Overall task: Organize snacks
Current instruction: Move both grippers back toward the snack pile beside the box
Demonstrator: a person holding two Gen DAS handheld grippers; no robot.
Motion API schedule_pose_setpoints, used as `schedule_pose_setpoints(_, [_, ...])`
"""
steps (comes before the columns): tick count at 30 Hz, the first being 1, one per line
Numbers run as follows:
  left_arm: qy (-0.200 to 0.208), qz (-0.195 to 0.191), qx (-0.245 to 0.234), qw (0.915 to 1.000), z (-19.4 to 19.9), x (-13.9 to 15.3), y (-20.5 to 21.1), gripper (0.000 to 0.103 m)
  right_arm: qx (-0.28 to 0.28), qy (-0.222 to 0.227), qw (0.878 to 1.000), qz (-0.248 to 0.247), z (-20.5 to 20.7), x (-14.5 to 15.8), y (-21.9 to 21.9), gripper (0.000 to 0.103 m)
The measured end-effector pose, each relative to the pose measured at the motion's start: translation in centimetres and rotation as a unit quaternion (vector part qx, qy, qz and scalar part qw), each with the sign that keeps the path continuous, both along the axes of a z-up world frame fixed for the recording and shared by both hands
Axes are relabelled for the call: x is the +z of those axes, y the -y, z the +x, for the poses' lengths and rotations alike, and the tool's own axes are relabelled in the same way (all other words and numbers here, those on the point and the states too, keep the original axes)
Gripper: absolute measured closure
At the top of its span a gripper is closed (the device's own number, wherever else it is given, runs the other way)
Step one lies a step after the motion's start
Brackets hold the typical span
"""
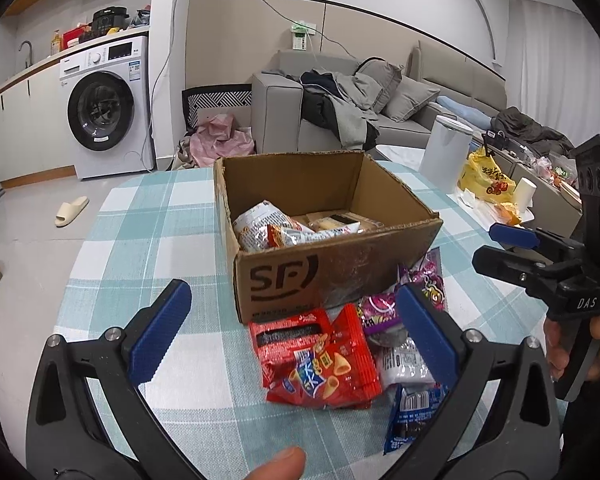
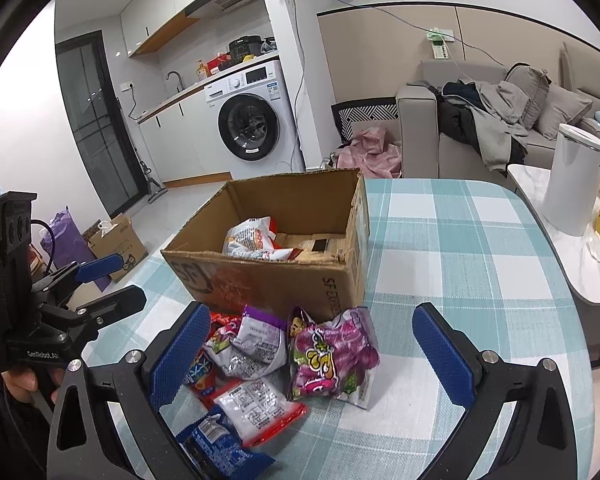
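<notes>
An open cardboard box stands on the checked tablecloth with a few snack packets inside. In front of it lies a pile of packets: a red one, purple ones, a white one and a blue one. My left gripper is open and empty, hovering over the red packet; it also shows at the left of the right wrist view. My right gripper is open and empty over the purple packet, and shows at the right of the left wrist view.
A white canister and a yellow bag stand on a side table to the right. A sofa with clothes, a washing machine and floor clutter lie beyond the table.
</notes>
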State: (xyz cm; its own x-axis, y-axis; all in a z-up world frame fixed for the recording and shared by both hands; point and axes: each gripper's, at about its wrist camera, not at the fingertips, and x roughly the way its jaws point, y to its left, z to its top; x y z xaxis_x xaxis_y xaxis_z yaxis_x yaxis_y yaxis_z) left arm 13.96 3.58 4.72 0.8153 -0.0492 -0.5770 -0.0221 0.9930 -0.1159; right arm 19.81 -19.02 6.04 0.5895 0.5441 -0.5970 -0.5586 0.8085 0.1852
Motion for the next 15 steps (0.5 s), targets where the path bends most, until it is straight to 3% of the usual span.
schedule_pose_setpoints(6, [-0.007,0.004,-0.003,1.0,-0.8,-0.6,0.2,0.001,-0.007,-0.018,1.0,0.002,0.1,-1.6,0.9,0.0])
schedule_pose_setpoints(15, [-0.015,0.004,0.001,0.9999,-0.7,-0.8,-0.3,0.001,-0.013,-0.02,1.0,-0.001,0.3,-1.5,1.7,0.0])
